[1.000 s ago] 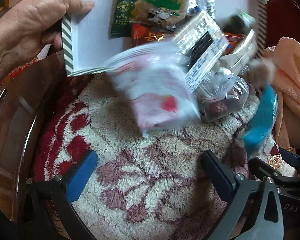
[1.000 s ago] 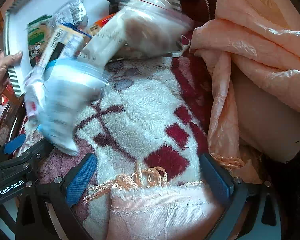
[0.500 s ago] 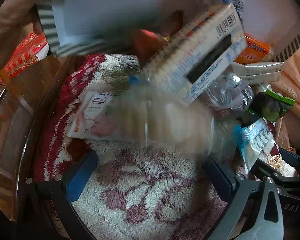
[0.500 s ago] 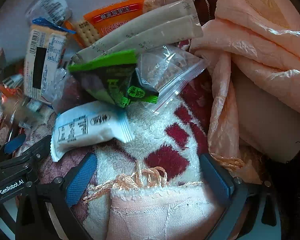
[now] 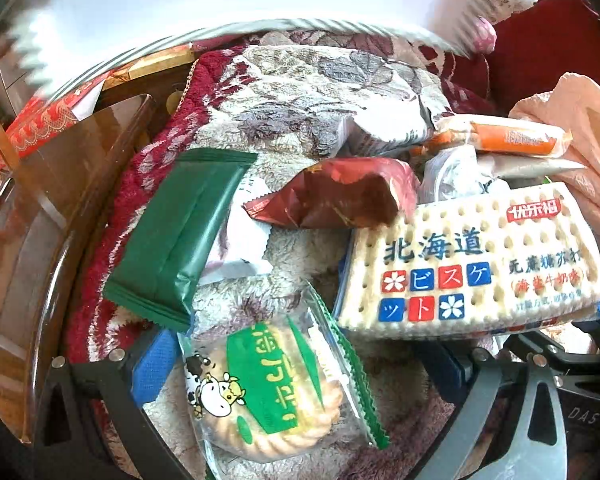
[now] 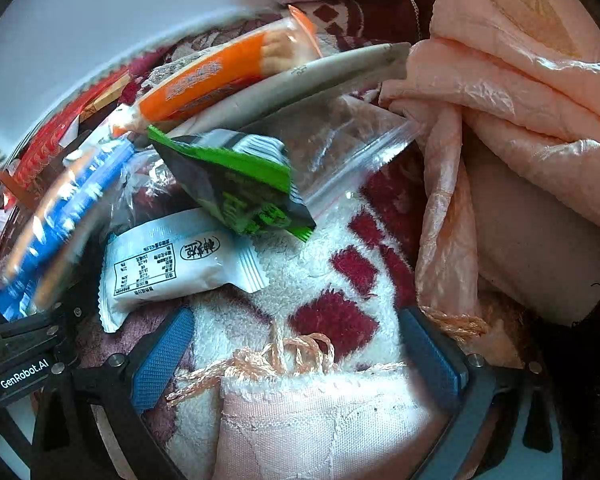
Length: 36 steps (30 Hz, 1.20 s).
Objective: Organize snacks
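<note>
Lying in a loose heap on a plush red-and-cream floral blanket [image 5: 300, 92], the snacks look dumped rather than arranged, packets overlapping at odd angles, which suits a sorting job not yet begun. The left tongs [image 5: 300, 364] are spread wide and empty; a round biscuit in a clear green-printed wrapper [image 5: 276, 392] sits right between their blue ribbed pads, probably the easiest first pick. Beside it rests a flat, rigid cracker pack [image 5: 472, 264] with a dimpled print, leaning on a crinkled red foil pouch [image 5: 340, 196], and a smooth dark green sachet [image 5: 180, 232] overlaps a white one. The right tongs [image 6: 300, 356] are likewise spread and hold nothing, hovering over bare blanket and a fringed peach cloth [image 6: 520, 92]. Ahead of them lie a white pillow pack [image 6: 172, 268], a crumpled green-and-black packet [image 6: 240, 184], a limp clear zip bag [image 6: 340, 152] and an orange-labelled tube of biscuits [image 6: 212, 76]. Soft film wrappers may slip or crush under a hard pinch.
</note>
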Each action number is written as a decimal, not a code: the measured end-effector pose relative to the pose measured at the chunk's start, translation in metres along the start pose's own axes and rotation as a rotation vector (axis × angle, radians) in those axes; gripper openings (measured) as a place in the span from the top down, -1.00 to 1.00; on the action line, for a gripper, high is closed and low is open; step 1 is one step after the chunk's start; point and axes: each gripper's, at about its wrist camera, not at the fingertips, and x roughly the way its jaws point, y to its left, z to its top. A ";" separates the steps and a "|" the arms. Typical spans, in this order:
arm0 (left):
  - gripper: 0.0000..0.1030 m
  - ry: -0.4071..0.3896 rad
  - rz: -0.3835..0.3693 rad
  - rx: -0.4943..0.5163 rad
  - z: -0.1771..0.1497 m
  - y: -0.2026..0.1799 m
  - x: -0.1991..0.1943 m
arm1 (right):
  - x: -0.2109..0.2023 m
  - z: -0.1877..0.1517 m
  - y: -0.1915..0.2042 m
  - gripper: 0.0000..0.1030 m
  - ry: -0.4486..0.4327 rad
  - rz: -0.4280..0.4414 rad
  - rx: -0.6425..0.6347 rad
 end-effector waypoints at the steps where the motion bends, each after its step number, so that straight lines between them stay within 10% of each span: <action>1: -1.00 -0.001 0.000 0.000 -0.002 0.002 -0.002 | 0.000 0.000 0.000 -0.99 0.000 0.000 0.000; 36: -1.00 -0.002 0.000 0.000 -0.004 0.002 -0.003 | 0.000 0.000 0.000 -0.99 -0.002 0.002 0.000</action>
